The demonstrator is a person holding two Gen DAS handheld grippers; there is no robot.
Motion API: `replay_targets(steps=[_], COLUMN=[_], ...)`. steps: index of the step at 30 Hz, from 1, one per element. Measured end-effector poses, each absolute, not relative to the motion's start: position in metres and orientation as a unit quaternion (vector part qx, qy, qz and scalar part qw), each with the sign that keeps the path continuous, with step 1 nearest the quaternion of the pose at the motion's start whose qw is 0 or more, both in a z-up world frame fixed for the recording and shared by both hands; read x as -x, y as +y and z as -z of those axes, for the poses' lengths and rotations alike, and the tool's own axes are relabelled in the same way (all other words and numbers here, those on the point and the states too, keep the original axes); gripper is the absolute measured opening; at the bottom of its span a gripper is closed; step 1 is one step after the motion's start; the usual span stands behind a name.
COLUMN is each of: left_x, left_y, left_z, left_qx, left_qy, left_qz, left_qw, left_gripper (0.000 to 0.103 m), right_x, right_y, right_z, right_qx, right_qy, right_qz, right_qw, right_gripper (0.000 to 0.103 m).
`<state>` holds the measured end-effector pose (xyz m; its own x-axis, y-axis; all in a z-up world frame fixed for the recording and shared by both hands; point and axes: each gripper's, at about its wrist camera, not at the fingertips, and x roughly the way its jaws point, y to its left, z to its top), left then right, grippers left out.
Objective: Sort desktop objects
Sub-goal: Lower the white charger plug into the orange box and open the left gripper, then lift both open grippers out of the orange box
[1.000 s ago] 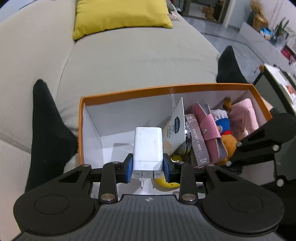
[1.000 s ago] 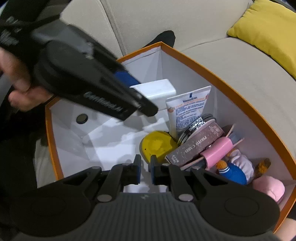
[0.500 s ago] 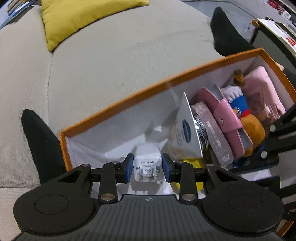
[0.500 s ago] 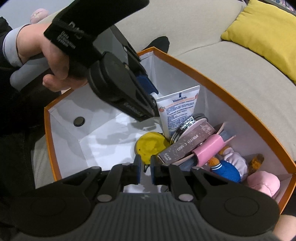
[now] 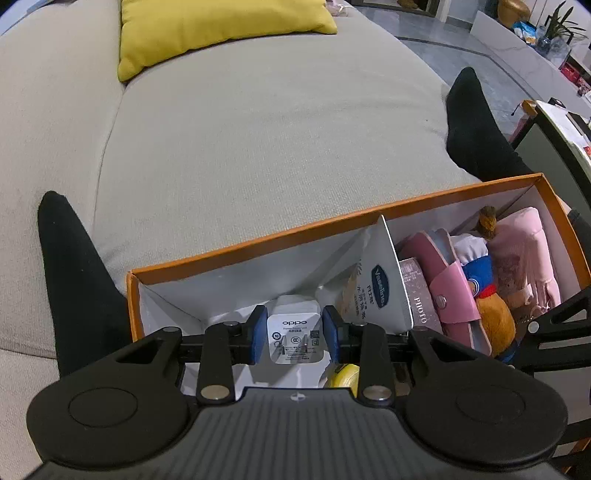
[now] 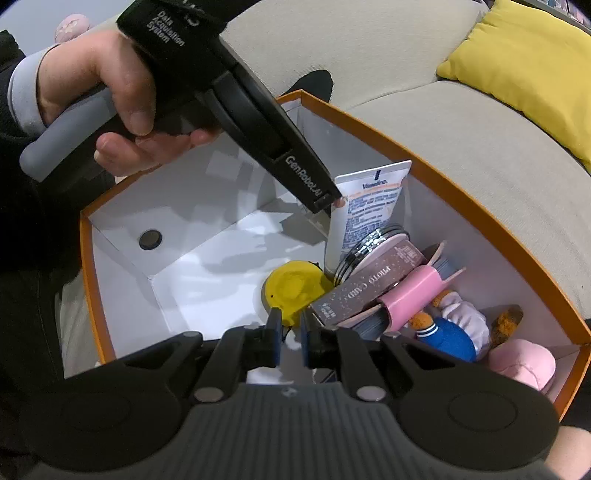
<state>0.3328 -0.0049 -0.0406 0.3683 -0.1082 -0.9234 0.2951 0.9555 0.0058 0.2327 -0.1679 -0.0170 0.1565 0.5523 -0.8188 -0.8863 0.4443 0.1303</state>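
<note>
A white charger [image 5: 294,334] marked OPPO sits clamped between the blue pads [image 5: 257,334] of the left gripper [image 5: 294,336], prongs facing the camera, down inside an orange-rimmed box [image 5: 236,248] with white walls. It hangs over the box's bare end, just left of an upright Vaseline tube [image 5: 380,288].

Seen from the right wrist, a hand [image 6: 110,99] grips that tool's grey handle, and the black left gripper [image 6: 321,197] slants down into the box, its tip beside the tube [image 6: 365,210]; the charger itself is hidden behind it there.

The right gripper [image 6: 289,338] hangs over the box's near side with its jaws almost together and nothing between them, a thin gap showing between the blue pads [image 6: 275,339].

Packed against the tube toward the far end are a round tin [image 6: 365,251], a glittery case [image 6: 365,291] lettered PHOTO CARD, a pink wallet [image 6: 410,295], a plush doll [image 6: 454,328] in blue and white, and a pink soft thing [image 6: 524,363]. A yellow disc [image 6: 295,288] lies on the box floor just ahead of the right gripper, and a dark round spot [image 6: 150,239] marks the end wall.

The box rests on a beige sofa [image 5: 258,140], with a yellow cushion [image 5: 218,26] well beyond it and black socks [image 5: 74,280] at either side.
</note>
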Motion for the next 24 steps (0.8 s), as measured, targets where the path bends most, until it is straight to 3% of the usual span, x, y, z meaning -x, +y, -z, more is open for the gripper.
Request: replay_targets(steps=[11,18,24], left_x=[-0.315,-0.299,-0.306], left_y=[-0.001,-0.018,-0.026], left_z=[0.022,0.042,0.052], left_qx=[-0.113,-0.198,-0.222], left_qy=[0.522,0.519,0.506], left_qz=[0.154,0.183,0.200], left_qw=[0.831,0.811,0.809], left_gripper=[0.039,0.023,0.022], right_x=[-0.230,-0.230,-0.229], right_y=[-0.169,-0.165,-0.163], right_z=[0.015,0.017,0.018], right_qx=[0.200,0.201,0.207], right_qy=[0.424,0.426,0.424], right_qz=[-0.488,-0.486,-0.484], right_qw=[0.736,0.736,0.737], right_gripper=[0.012,0.012,0.012])
